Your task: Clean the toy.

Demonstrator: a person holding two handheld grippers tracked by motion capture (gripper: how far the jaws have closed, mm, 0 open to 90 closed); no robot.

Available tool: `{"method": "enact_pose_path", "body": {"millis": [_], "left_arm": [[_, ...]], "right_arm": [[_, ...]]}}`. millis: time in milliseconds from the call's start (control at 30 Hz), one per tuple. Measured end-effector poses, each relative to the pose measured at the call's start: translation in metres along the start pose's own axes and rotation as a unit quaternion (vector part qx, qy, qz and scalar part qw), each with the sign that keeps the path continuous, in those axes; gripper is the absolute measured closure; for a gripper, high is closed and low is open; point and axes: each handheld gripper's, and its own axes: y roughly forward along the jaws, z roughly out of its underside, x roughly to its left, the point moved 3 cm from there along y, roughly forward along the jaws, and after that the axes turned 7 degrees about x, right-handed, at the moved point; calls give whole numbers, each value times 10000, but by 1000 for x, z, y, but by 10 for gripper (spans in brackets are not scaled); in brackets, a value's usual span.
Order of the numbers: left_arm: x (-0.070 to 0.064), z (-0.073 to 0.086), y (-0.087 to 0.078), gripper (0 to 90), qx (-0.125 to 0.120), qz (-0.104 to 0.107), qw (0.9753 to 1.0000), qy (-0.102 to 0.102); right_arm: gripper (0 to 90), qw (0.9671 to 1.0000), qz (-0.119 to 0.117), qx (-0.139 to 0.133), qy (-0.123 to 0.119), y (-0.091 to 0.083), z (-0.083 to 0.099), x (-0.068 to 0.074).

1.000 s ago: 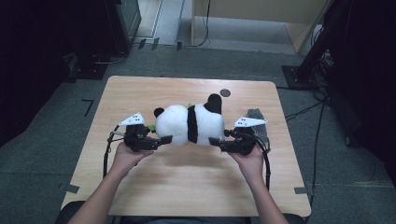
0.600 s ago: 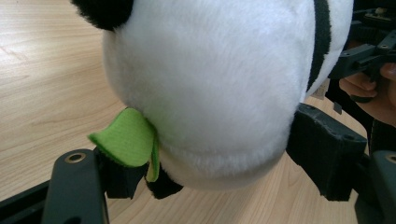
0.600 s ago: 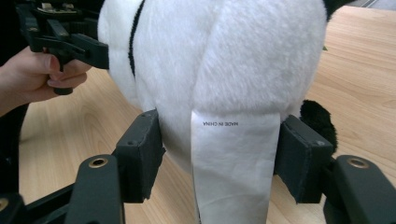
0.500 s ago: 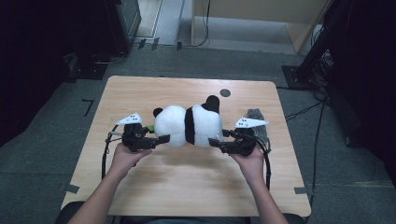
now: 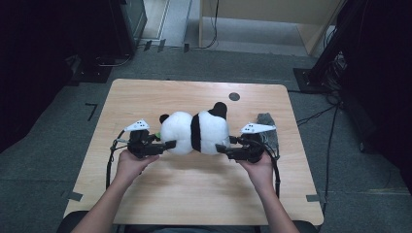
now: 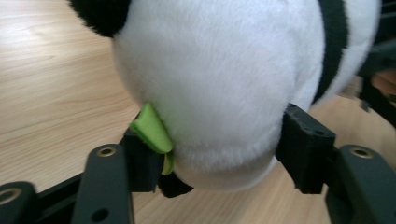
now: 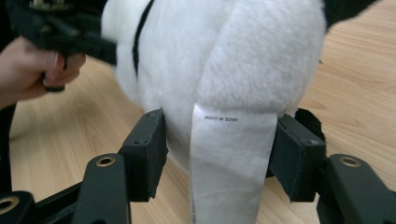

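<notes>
A black-and-white panda plush point(image 5: 197, 132) lies lengthwise between my two grippers over the wooden table point(image 5: 145, 97). My left gripper point(image 5: 167, 144) is shut on its white head end point(image 6: 210, 79), jaws pressing in from both sides beside a green felt leaf point(image 6: 152, 130). From the other side, my right gripper point(image 5: 221, 148) is shut on the white rear end point(image 7: 224, 56), where a white sewn label point(image 7: 229, 158) hangs down between the jaws. The left gripper point(image 7: 60, 32) and the hand holding it point(image 7: 28, 70) show beyond the plush in the right gripper view.
A small grey object point(image 5: 266, 127) lies on the table just behind the right gripper. A dark round spot point(image 5: 234, 96) marks the table's far side. Cables trail from both grippers toward the front edge. Dark equipment and a stand point(image 5: 330, 53) surround the table.
The panda has shifted slightly left and toward the person, turning a little. Both grippers keep their hold on it.
</notes>
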Motion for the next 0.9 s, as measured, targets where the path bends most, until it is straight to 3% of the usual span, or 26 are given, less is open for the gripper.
{"method": "enact_pose_path", "body": {"millis": [67, 167, 333, 500, 633, 767, 900], "left_arm": [[2, -2, 0, 421, -80, 82, 9997, -219], [4, -2, -1, 411, -56, 193, 9991, -381], [2, 4, -2, 328, 300, 153, 9994, -72], [4, 5, -5, 301, 275, 75, 9996, 52], [9, 8, 2, 275, 385, -251, 9987, 234], [14, 8, 6, 273, 251, -163, 9995, 106], [18, 9, 8, 267, 163, -203, 9996, 138]], "right_arm": [[411, 9998, 127, 21, -146, 0, -1, 3], [419, 9999, 37, 21, -138, -2, -1, 3], [442, 9996, -105, 197, 177, -1, 1, 0], [443, 9978, -261, 322, 511, 2, 5, -2], [443, 9981, -239, 299, 491, 5, 8, -5], [436, 9988, -214, 152, 411, 8, 8, -8], [397, 9992, -126, 72, 366, 13, 9, -13]]}}
